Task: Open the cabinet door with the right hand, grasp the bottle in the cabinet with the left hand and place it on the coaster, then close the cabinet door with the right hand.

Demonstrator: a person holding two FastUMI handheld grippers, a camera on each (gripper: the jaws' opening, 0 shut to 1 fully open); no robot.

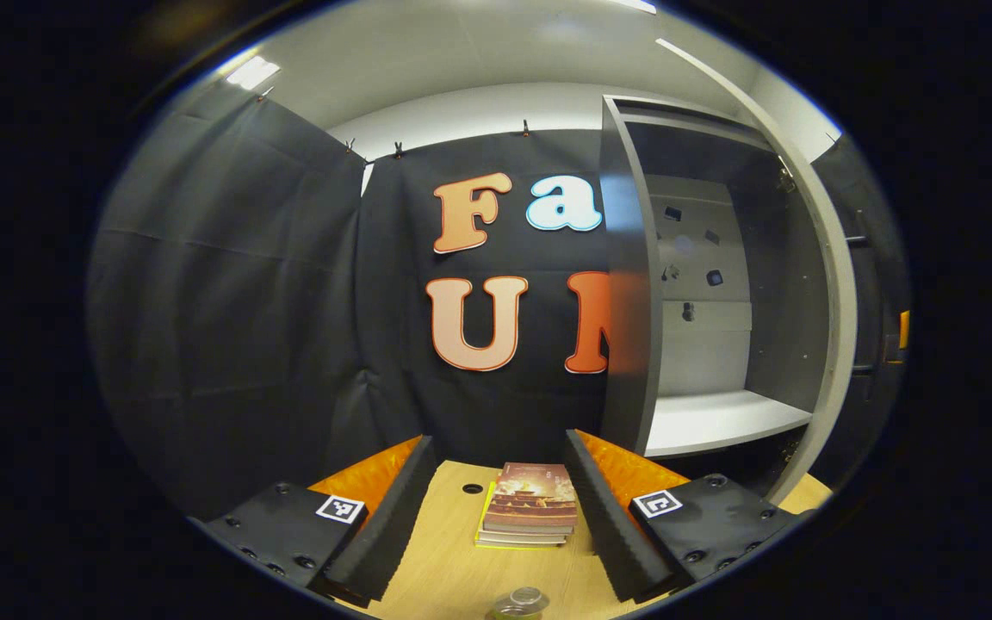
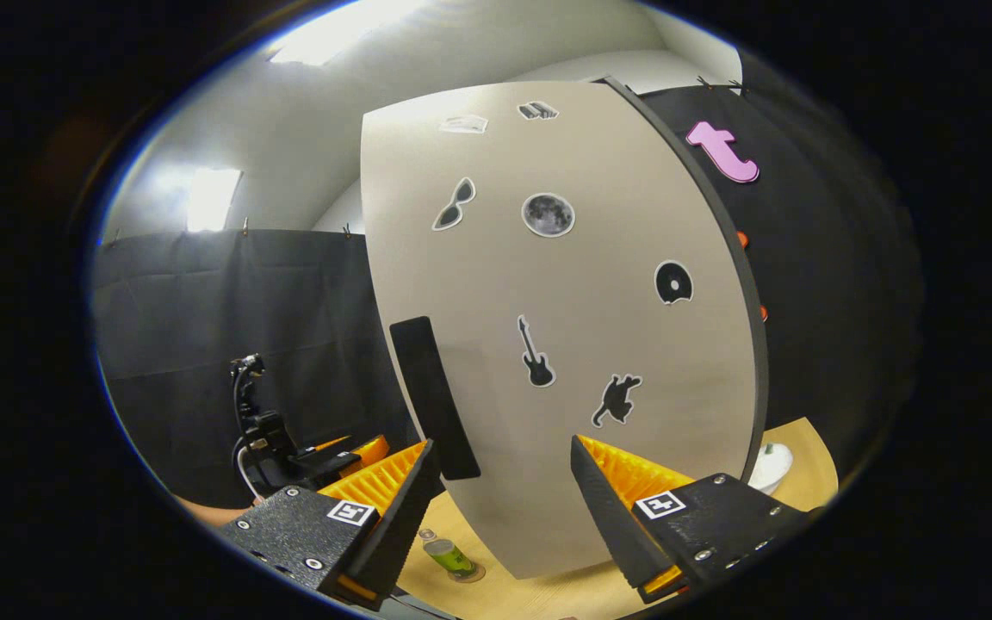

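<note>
Facing the cabinet from the left gripper, fingers spread wide and grasping nothing; door swung open edge-on at twelve o'clock, bare shelf showing at two o'clock. Hovering above the desk, a stack of books lying between the fingers farther off, bottle top peeking in at six o'clock, just below the gripper.

Looking from the right gripper straight onto the door's front, covered in stickers, with the dark handle at about ten o'clock just beyond the left finger. Fingers released here too, not touching the door. Bottle standing upright at seven o'clock on what seems to be the coaster, the other gripper farther back at nine o'clock.

Judging by this: bottle already delivered, closing step in hand. Calling next for pushing the door round with the right gripper, or catching the handle, until shut against the cabinet, minding the bottle near the door's lower edge.
</note>
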